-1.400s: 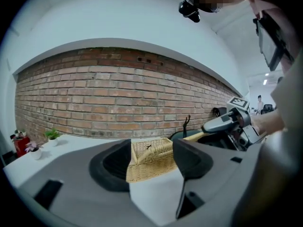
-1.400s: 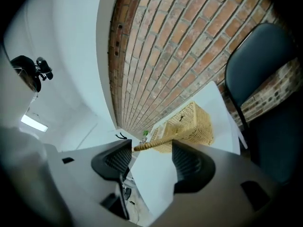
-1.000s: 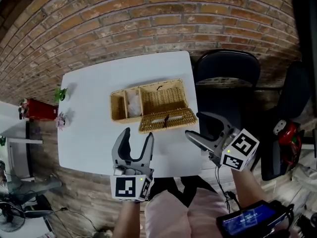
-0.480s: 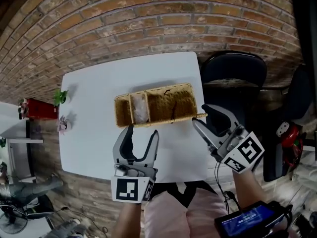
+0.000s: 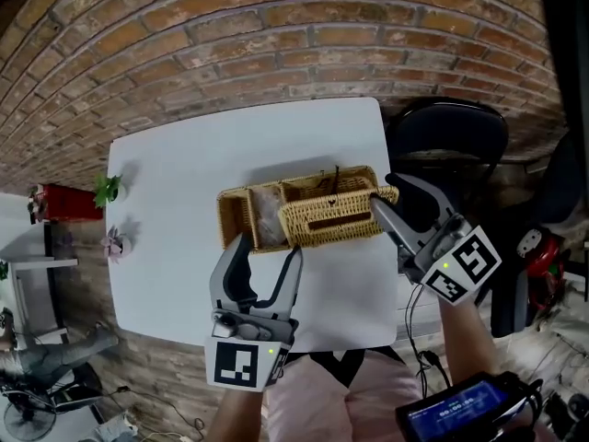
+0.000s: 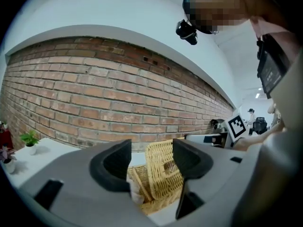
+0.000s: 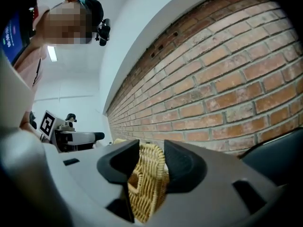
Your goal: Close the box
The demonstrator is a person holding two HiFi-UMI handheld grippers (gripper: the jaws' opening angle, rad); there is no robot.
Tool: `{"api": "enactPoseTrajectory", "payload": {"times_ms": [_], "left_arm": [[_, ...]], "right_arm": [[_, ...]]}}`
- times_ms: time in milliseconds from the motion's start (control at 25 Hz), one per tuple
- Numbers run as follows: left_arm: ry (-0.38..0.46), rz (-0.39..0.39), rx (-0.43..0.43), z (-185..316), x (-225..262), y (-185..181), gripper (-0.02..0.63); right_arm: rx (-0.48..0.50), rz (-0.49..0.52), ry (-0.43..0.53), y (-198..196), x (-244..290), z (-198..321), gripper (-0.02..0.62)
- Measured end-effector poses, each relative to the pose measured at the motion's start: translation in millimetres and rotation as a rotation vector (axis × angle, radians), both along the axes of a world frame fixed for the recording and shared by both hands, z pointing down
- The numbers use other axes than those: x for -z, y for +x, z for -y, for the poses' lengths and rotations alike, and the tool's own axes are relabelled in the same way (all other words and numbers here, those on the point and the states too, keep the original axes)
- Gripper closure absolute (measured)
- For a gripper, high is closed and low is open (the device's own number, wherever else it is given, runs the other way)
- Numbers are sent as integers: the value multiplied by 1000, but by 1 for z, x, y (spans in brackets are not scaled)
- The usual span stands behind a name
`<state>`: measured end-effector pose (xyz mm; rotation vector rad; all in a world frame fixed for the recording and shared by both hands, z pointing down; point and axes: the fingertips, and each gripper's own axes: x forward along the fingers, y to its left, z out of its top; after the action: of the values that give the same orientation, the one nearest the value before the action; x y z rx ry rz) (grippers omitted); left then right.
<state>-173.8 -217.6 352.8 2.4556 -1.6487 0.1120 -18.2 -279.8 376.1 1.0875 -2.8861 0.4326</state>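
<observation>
Two changes: the right gripper point(image 5: 384, 194) has just been closing its jaws and now pinches the lid point(image 5: 331, 217) at its right end. The lid, flat a second ago, now tilts over the box point(image 5: 241, 219) mid-worktop point(image 5: 184, 173), so closing looks half done. The left gripper point(image 5: 266, 249) waits open and empty.

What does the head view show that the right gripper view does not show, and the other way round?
Only the head view: the whole white table, small plants at its left edge, and the open compartments of the box. Only the right gripper view: the person's head camera and a ceiling light. Both: the brick wall, the left tongs, open and gripping nothing, and the right tongs, whose jaws have just been closing onto the half-raised wicker lid between them.
</observation>
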Motion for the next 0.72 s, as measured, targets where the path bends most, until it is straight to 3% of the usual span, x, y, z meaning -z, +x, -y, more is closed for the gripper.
{"api": "enactPoseTrajectory", "payload": {"times_ms": [320,720], "left_arm": [[-53,-44,1,19,-16,-12,327],[-78,-47,8,29,-29,-24,327]], "right_arm": [[-26,43,-52,0,-26,27,413],[-50,-11,-144,-3,-65,46,405]]}}
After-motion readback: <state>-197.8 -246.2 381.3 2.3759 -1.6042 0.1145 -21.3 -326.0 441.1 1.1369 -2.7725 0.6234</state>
